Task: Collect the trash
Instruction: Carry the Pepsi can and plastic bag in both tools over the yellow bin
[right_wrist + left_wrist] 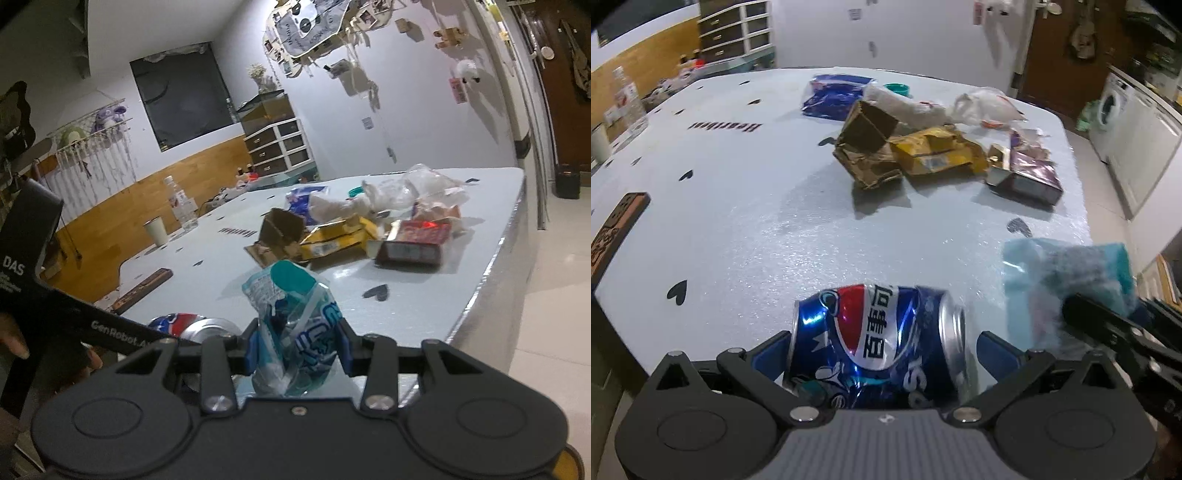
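My left gripper (882, 345) is shut on a dented blue Pepsi can (875, 339), held sideways over the near edge of the pale blue table (738, 221). The can also shows in the right wrist view (184, 325). My right gripper (297, 349) is shut on a crumpled teal and clear plastic wrapper (295, 325), which appears blurred at the right of the left wrist view (1067, 280). A pile of trash lies further back on the table: a torn brown cardboard box (868, 147), a yellow carton (934, 153), a dark purple box (1027, 173), a clear plastic bag (982, 105) and a blue bag (831, 94).
A wooden block (617, 229) lies at the table's left edge. A white cup (157, 230) and a clear bottle (181, 203) stand at the far left side. A washing machine (1115, 107) and white cabinets stand to the right, across tiled floor (554, 277).
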`<control>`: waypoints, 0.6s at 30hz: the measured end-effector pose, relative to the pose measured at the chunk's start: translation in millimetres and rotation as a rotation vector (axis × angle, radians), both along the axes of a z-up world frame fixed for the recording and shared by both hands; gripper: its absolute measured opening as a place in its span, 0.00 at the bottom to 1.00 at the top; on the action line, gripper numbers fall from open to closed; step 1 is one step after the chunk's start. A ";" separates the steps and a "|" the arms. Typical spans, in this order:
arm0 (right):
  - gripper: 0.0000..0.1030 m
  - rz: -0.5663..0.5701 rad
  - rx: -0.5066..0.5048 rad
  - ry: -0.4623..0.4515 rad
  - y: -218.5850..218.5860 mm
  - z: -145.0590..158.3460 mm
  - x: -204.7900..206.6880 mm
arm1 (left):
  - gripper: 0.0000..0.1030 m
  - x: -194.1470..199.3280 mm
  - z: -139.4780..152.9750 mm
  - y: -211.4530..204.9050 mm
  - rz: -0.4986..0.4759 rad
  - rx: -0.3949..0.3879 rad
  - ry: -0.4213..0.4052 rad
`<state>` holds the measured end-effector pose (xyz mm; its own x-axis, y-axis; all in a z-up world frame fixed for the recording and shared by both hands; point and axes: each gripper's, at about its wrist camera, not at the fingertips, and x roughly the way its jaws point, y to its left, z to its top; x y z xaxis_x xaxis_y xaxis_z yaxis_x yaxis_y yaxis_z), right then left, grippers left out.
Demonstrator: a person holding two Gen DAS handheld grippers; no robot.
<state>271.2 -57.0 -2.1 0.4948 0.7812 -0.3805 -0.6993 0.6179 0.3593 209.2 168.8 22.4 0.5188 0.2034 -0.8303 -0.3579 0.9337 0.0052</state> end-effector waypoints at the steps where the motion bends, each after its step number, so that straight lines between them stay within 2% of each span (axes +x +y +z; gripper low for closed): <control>1: 0.41 -0.004 -0.003 -0.002 -1.8 -0.2 0.7 | 0.99 1.1 -0.1 -0.8 0.006 0.006 0.006; 4: 0.41 -0.015 -0.008 -0.003 -6.2 -1.7 4.4 | 0.89 2.8 0.4 -6.3 0.013 0.057 0.011; 10: 0.41 -0.014 0.006 -0.005 -12.5 -3.8 9.1 | 0.86 -0.1 3.9 -11.5 0.001 0.078 -0.013; 18: 0.40 -0.038 0.022 -0.042 -20.4 4.4 6.9 | 0.85 -9.0 19.3 -29.6 -0.036 0.163 -0.127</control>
<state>278.1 -77.5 2.3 0.5398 0.7692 -0.3420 -0.6900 0.6370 0.3436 200.2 139.2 41.7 0.6263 0.3092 -0.7156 -0.3318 0.9364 0.1142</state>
